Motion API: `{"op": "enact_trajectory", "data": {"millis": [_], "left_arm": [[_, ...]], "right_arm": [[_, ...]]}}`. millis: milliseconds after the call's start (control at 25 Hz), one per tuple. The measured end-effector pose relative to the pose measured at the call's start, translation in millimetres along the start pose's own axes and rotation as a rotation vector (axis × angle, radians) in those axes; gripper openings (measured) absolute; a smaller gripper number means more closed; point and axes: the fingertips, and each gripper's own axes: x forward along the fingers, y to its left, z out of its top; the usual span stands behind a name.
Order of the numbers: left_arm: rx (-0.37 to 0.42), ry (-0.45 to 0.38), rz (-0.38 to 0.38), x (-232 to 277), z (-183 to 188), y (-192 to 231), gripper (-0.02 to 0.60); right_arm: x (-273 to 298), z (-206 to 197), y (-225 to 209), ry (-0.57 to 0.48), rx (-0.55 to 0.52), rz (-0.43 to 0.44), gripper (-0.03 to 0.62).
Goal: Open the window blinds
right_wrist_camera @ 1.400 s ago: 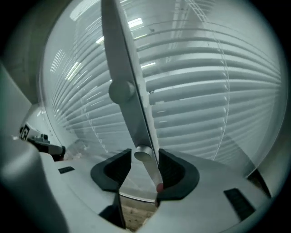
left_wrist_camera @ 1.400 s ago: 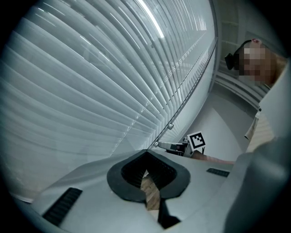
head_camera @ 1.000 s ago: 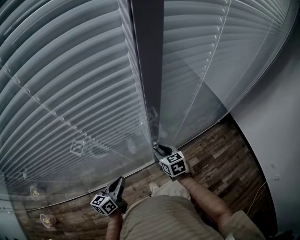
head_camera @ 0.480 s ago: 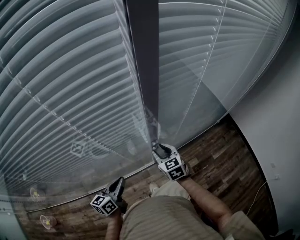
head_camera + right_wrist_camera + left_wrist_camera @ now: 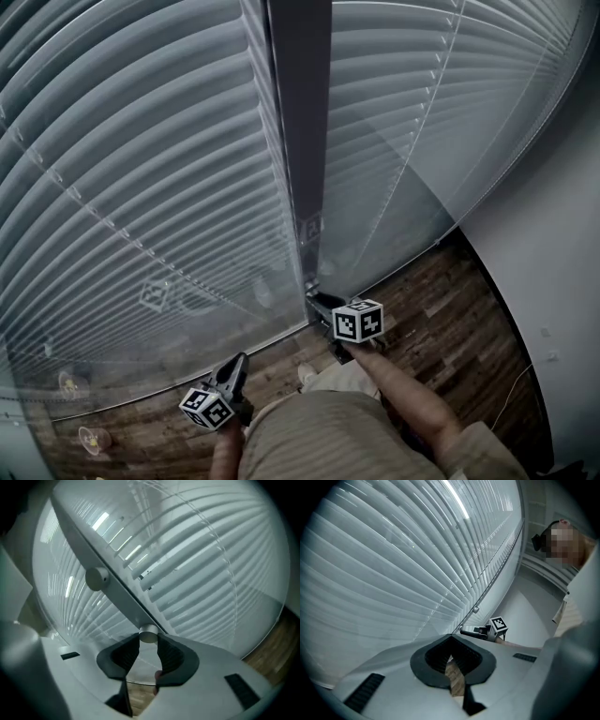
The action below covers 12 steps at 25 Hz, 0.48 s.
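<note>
Pale slatted blinds (image 5: 141,169) sit behind glass on both sides of a dark upright frame post (image 5: 300,141); their slats lie nearly flat against each other. My right gripper (image 5: 314,298) reaches the foot of that post. In the right gripper view its jaws (image 5: 149,641) pinch a small round knob (image 5: 149,634) on the grey frame bar. A second knob (image 5: 97,578) sits higher on the same bar. My left gripper (image 5: 236,367) hangs lower left, apart from the window, shut with nothing in it (image 5: 450,641). The left gripper view shows the right gripper (image 5: 464,631) at the bar.
Dark wood floor (image 5: 441,319) runs along the window's base. A white wall (image 5: 562,234) closes the right side, with a thin cord (image 5: 516,384) on the floor beside it. The person's beige trousers (image 5: 319,431) fill the bottom middle.
The right gripper has rolled about its own axis while staying at the foot of the post; its marker cube now shows a different face. The left gripper has not moved.
</note>
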Motion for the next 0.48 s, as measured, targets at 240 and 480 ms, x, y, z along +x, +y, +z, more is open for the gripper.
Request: {"op": "enact_trajectory", "data": {"millis": [240,480], "left_arm": [[-0.001,0.007,-0.006,2.1,-1.5,0.1,0.012],[0.004,0.011,-0.012,3.4,-2.0,-2.6,0.012]], "right_arm": [[0.7,3.5,6.2,0.128,-0.598,-0.29,0.127],[2.0,-0.7,4.9,0.148,-0.879,-0.43,0.127]]}}
